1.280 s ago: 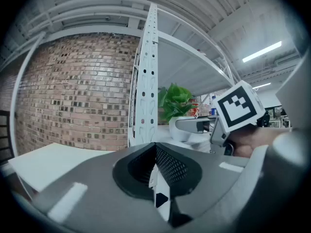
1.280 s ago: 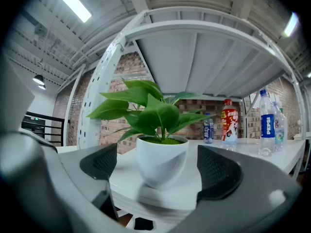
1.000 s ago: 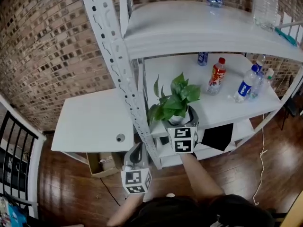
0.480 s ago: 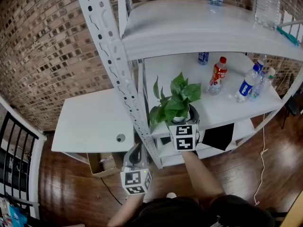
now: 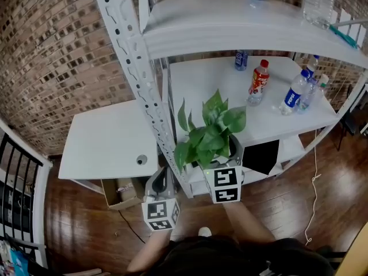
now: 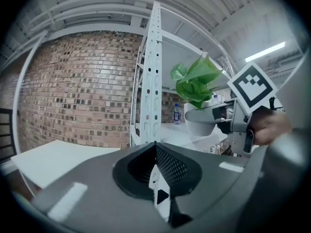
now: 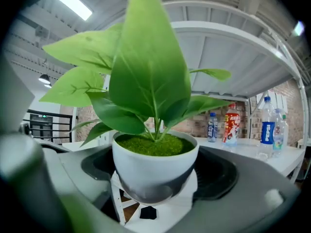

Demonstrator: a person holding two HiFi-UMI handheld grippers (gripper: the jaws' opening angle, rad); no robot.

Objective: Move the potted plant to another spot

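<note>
The potted plant (image 5: 210,132), green leaves in a white pot (image 7: 154,165), is held by my right gripper (image 5: 223,156), which is shut on the pot's sides. It hangs in the air just in front of the middle shelf's (image 5: 218,99) front edge, to the right of the perforated post (image 5: 150,114). In the left gripper view the pot (image 6: 202,122) shows to the right, clamped in the right gripper (image 6: 228,118). My left gripper (image 5: 162,181) is lower left, near the post's foot, shut with nothing in it (image 6: 156,160).
Several bottles (image 5: 259,80) stand at the back and right of the middle shelf, more on the top shelf (image 5: 241,25). A white table (image 5: 106,142) lies left of the rack, with a cardboard box (image 5: 122,190) under it. A black railing (image 5: 17,194) is far left; brick wall behind.
My right gripper has drawn the plant back from the shelf edge toward me. The left gripper has stayed about where it was.
</note>
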